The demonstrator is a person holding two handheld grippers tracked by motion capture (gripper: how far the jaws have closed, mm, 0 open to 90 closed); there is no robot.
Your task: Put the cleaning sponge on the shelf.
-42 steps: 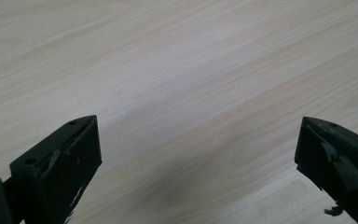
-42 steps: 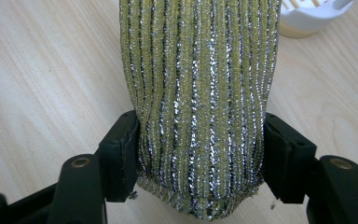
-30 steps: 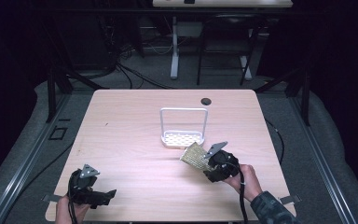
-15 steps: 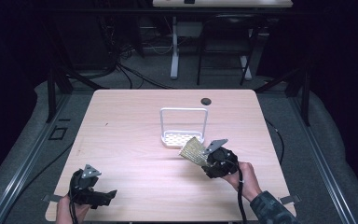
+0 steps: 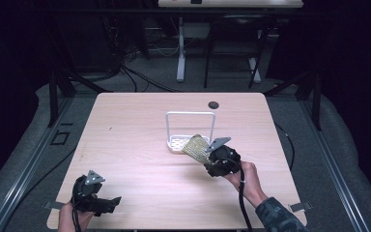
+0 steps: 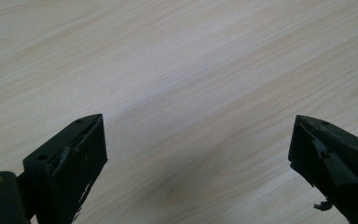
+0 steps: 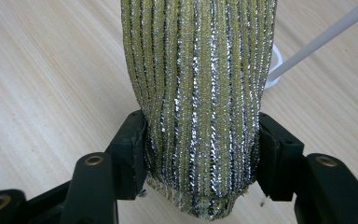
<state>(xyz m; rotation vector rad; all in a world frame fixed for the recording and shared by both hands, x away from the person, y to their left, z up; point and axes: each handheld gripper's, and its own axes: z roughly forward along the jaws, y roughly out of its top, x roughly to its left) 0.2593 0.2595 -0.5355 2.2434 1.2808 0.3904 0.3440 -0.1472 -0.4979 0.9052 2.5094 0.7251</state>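
Observation:
A yellow sponge with silver stripes is pinched at its near end between the jaws of my right gripper, which is shut on it. The sponge's free end hangs over the front edge of a white wire rack, whose white rod crosses the right gripper view at the upper right. My left gripper rests near the table's front left corner, jaws wide open over bare wood with nothing between them.
A small black round disc lies on the light wooden table behind the rack. Desk legs and cables stand on the dark floor beyond the far edge.
My right gripper has carried the sponge a little away from the person, toward the white rack. The left gripper has not moved.

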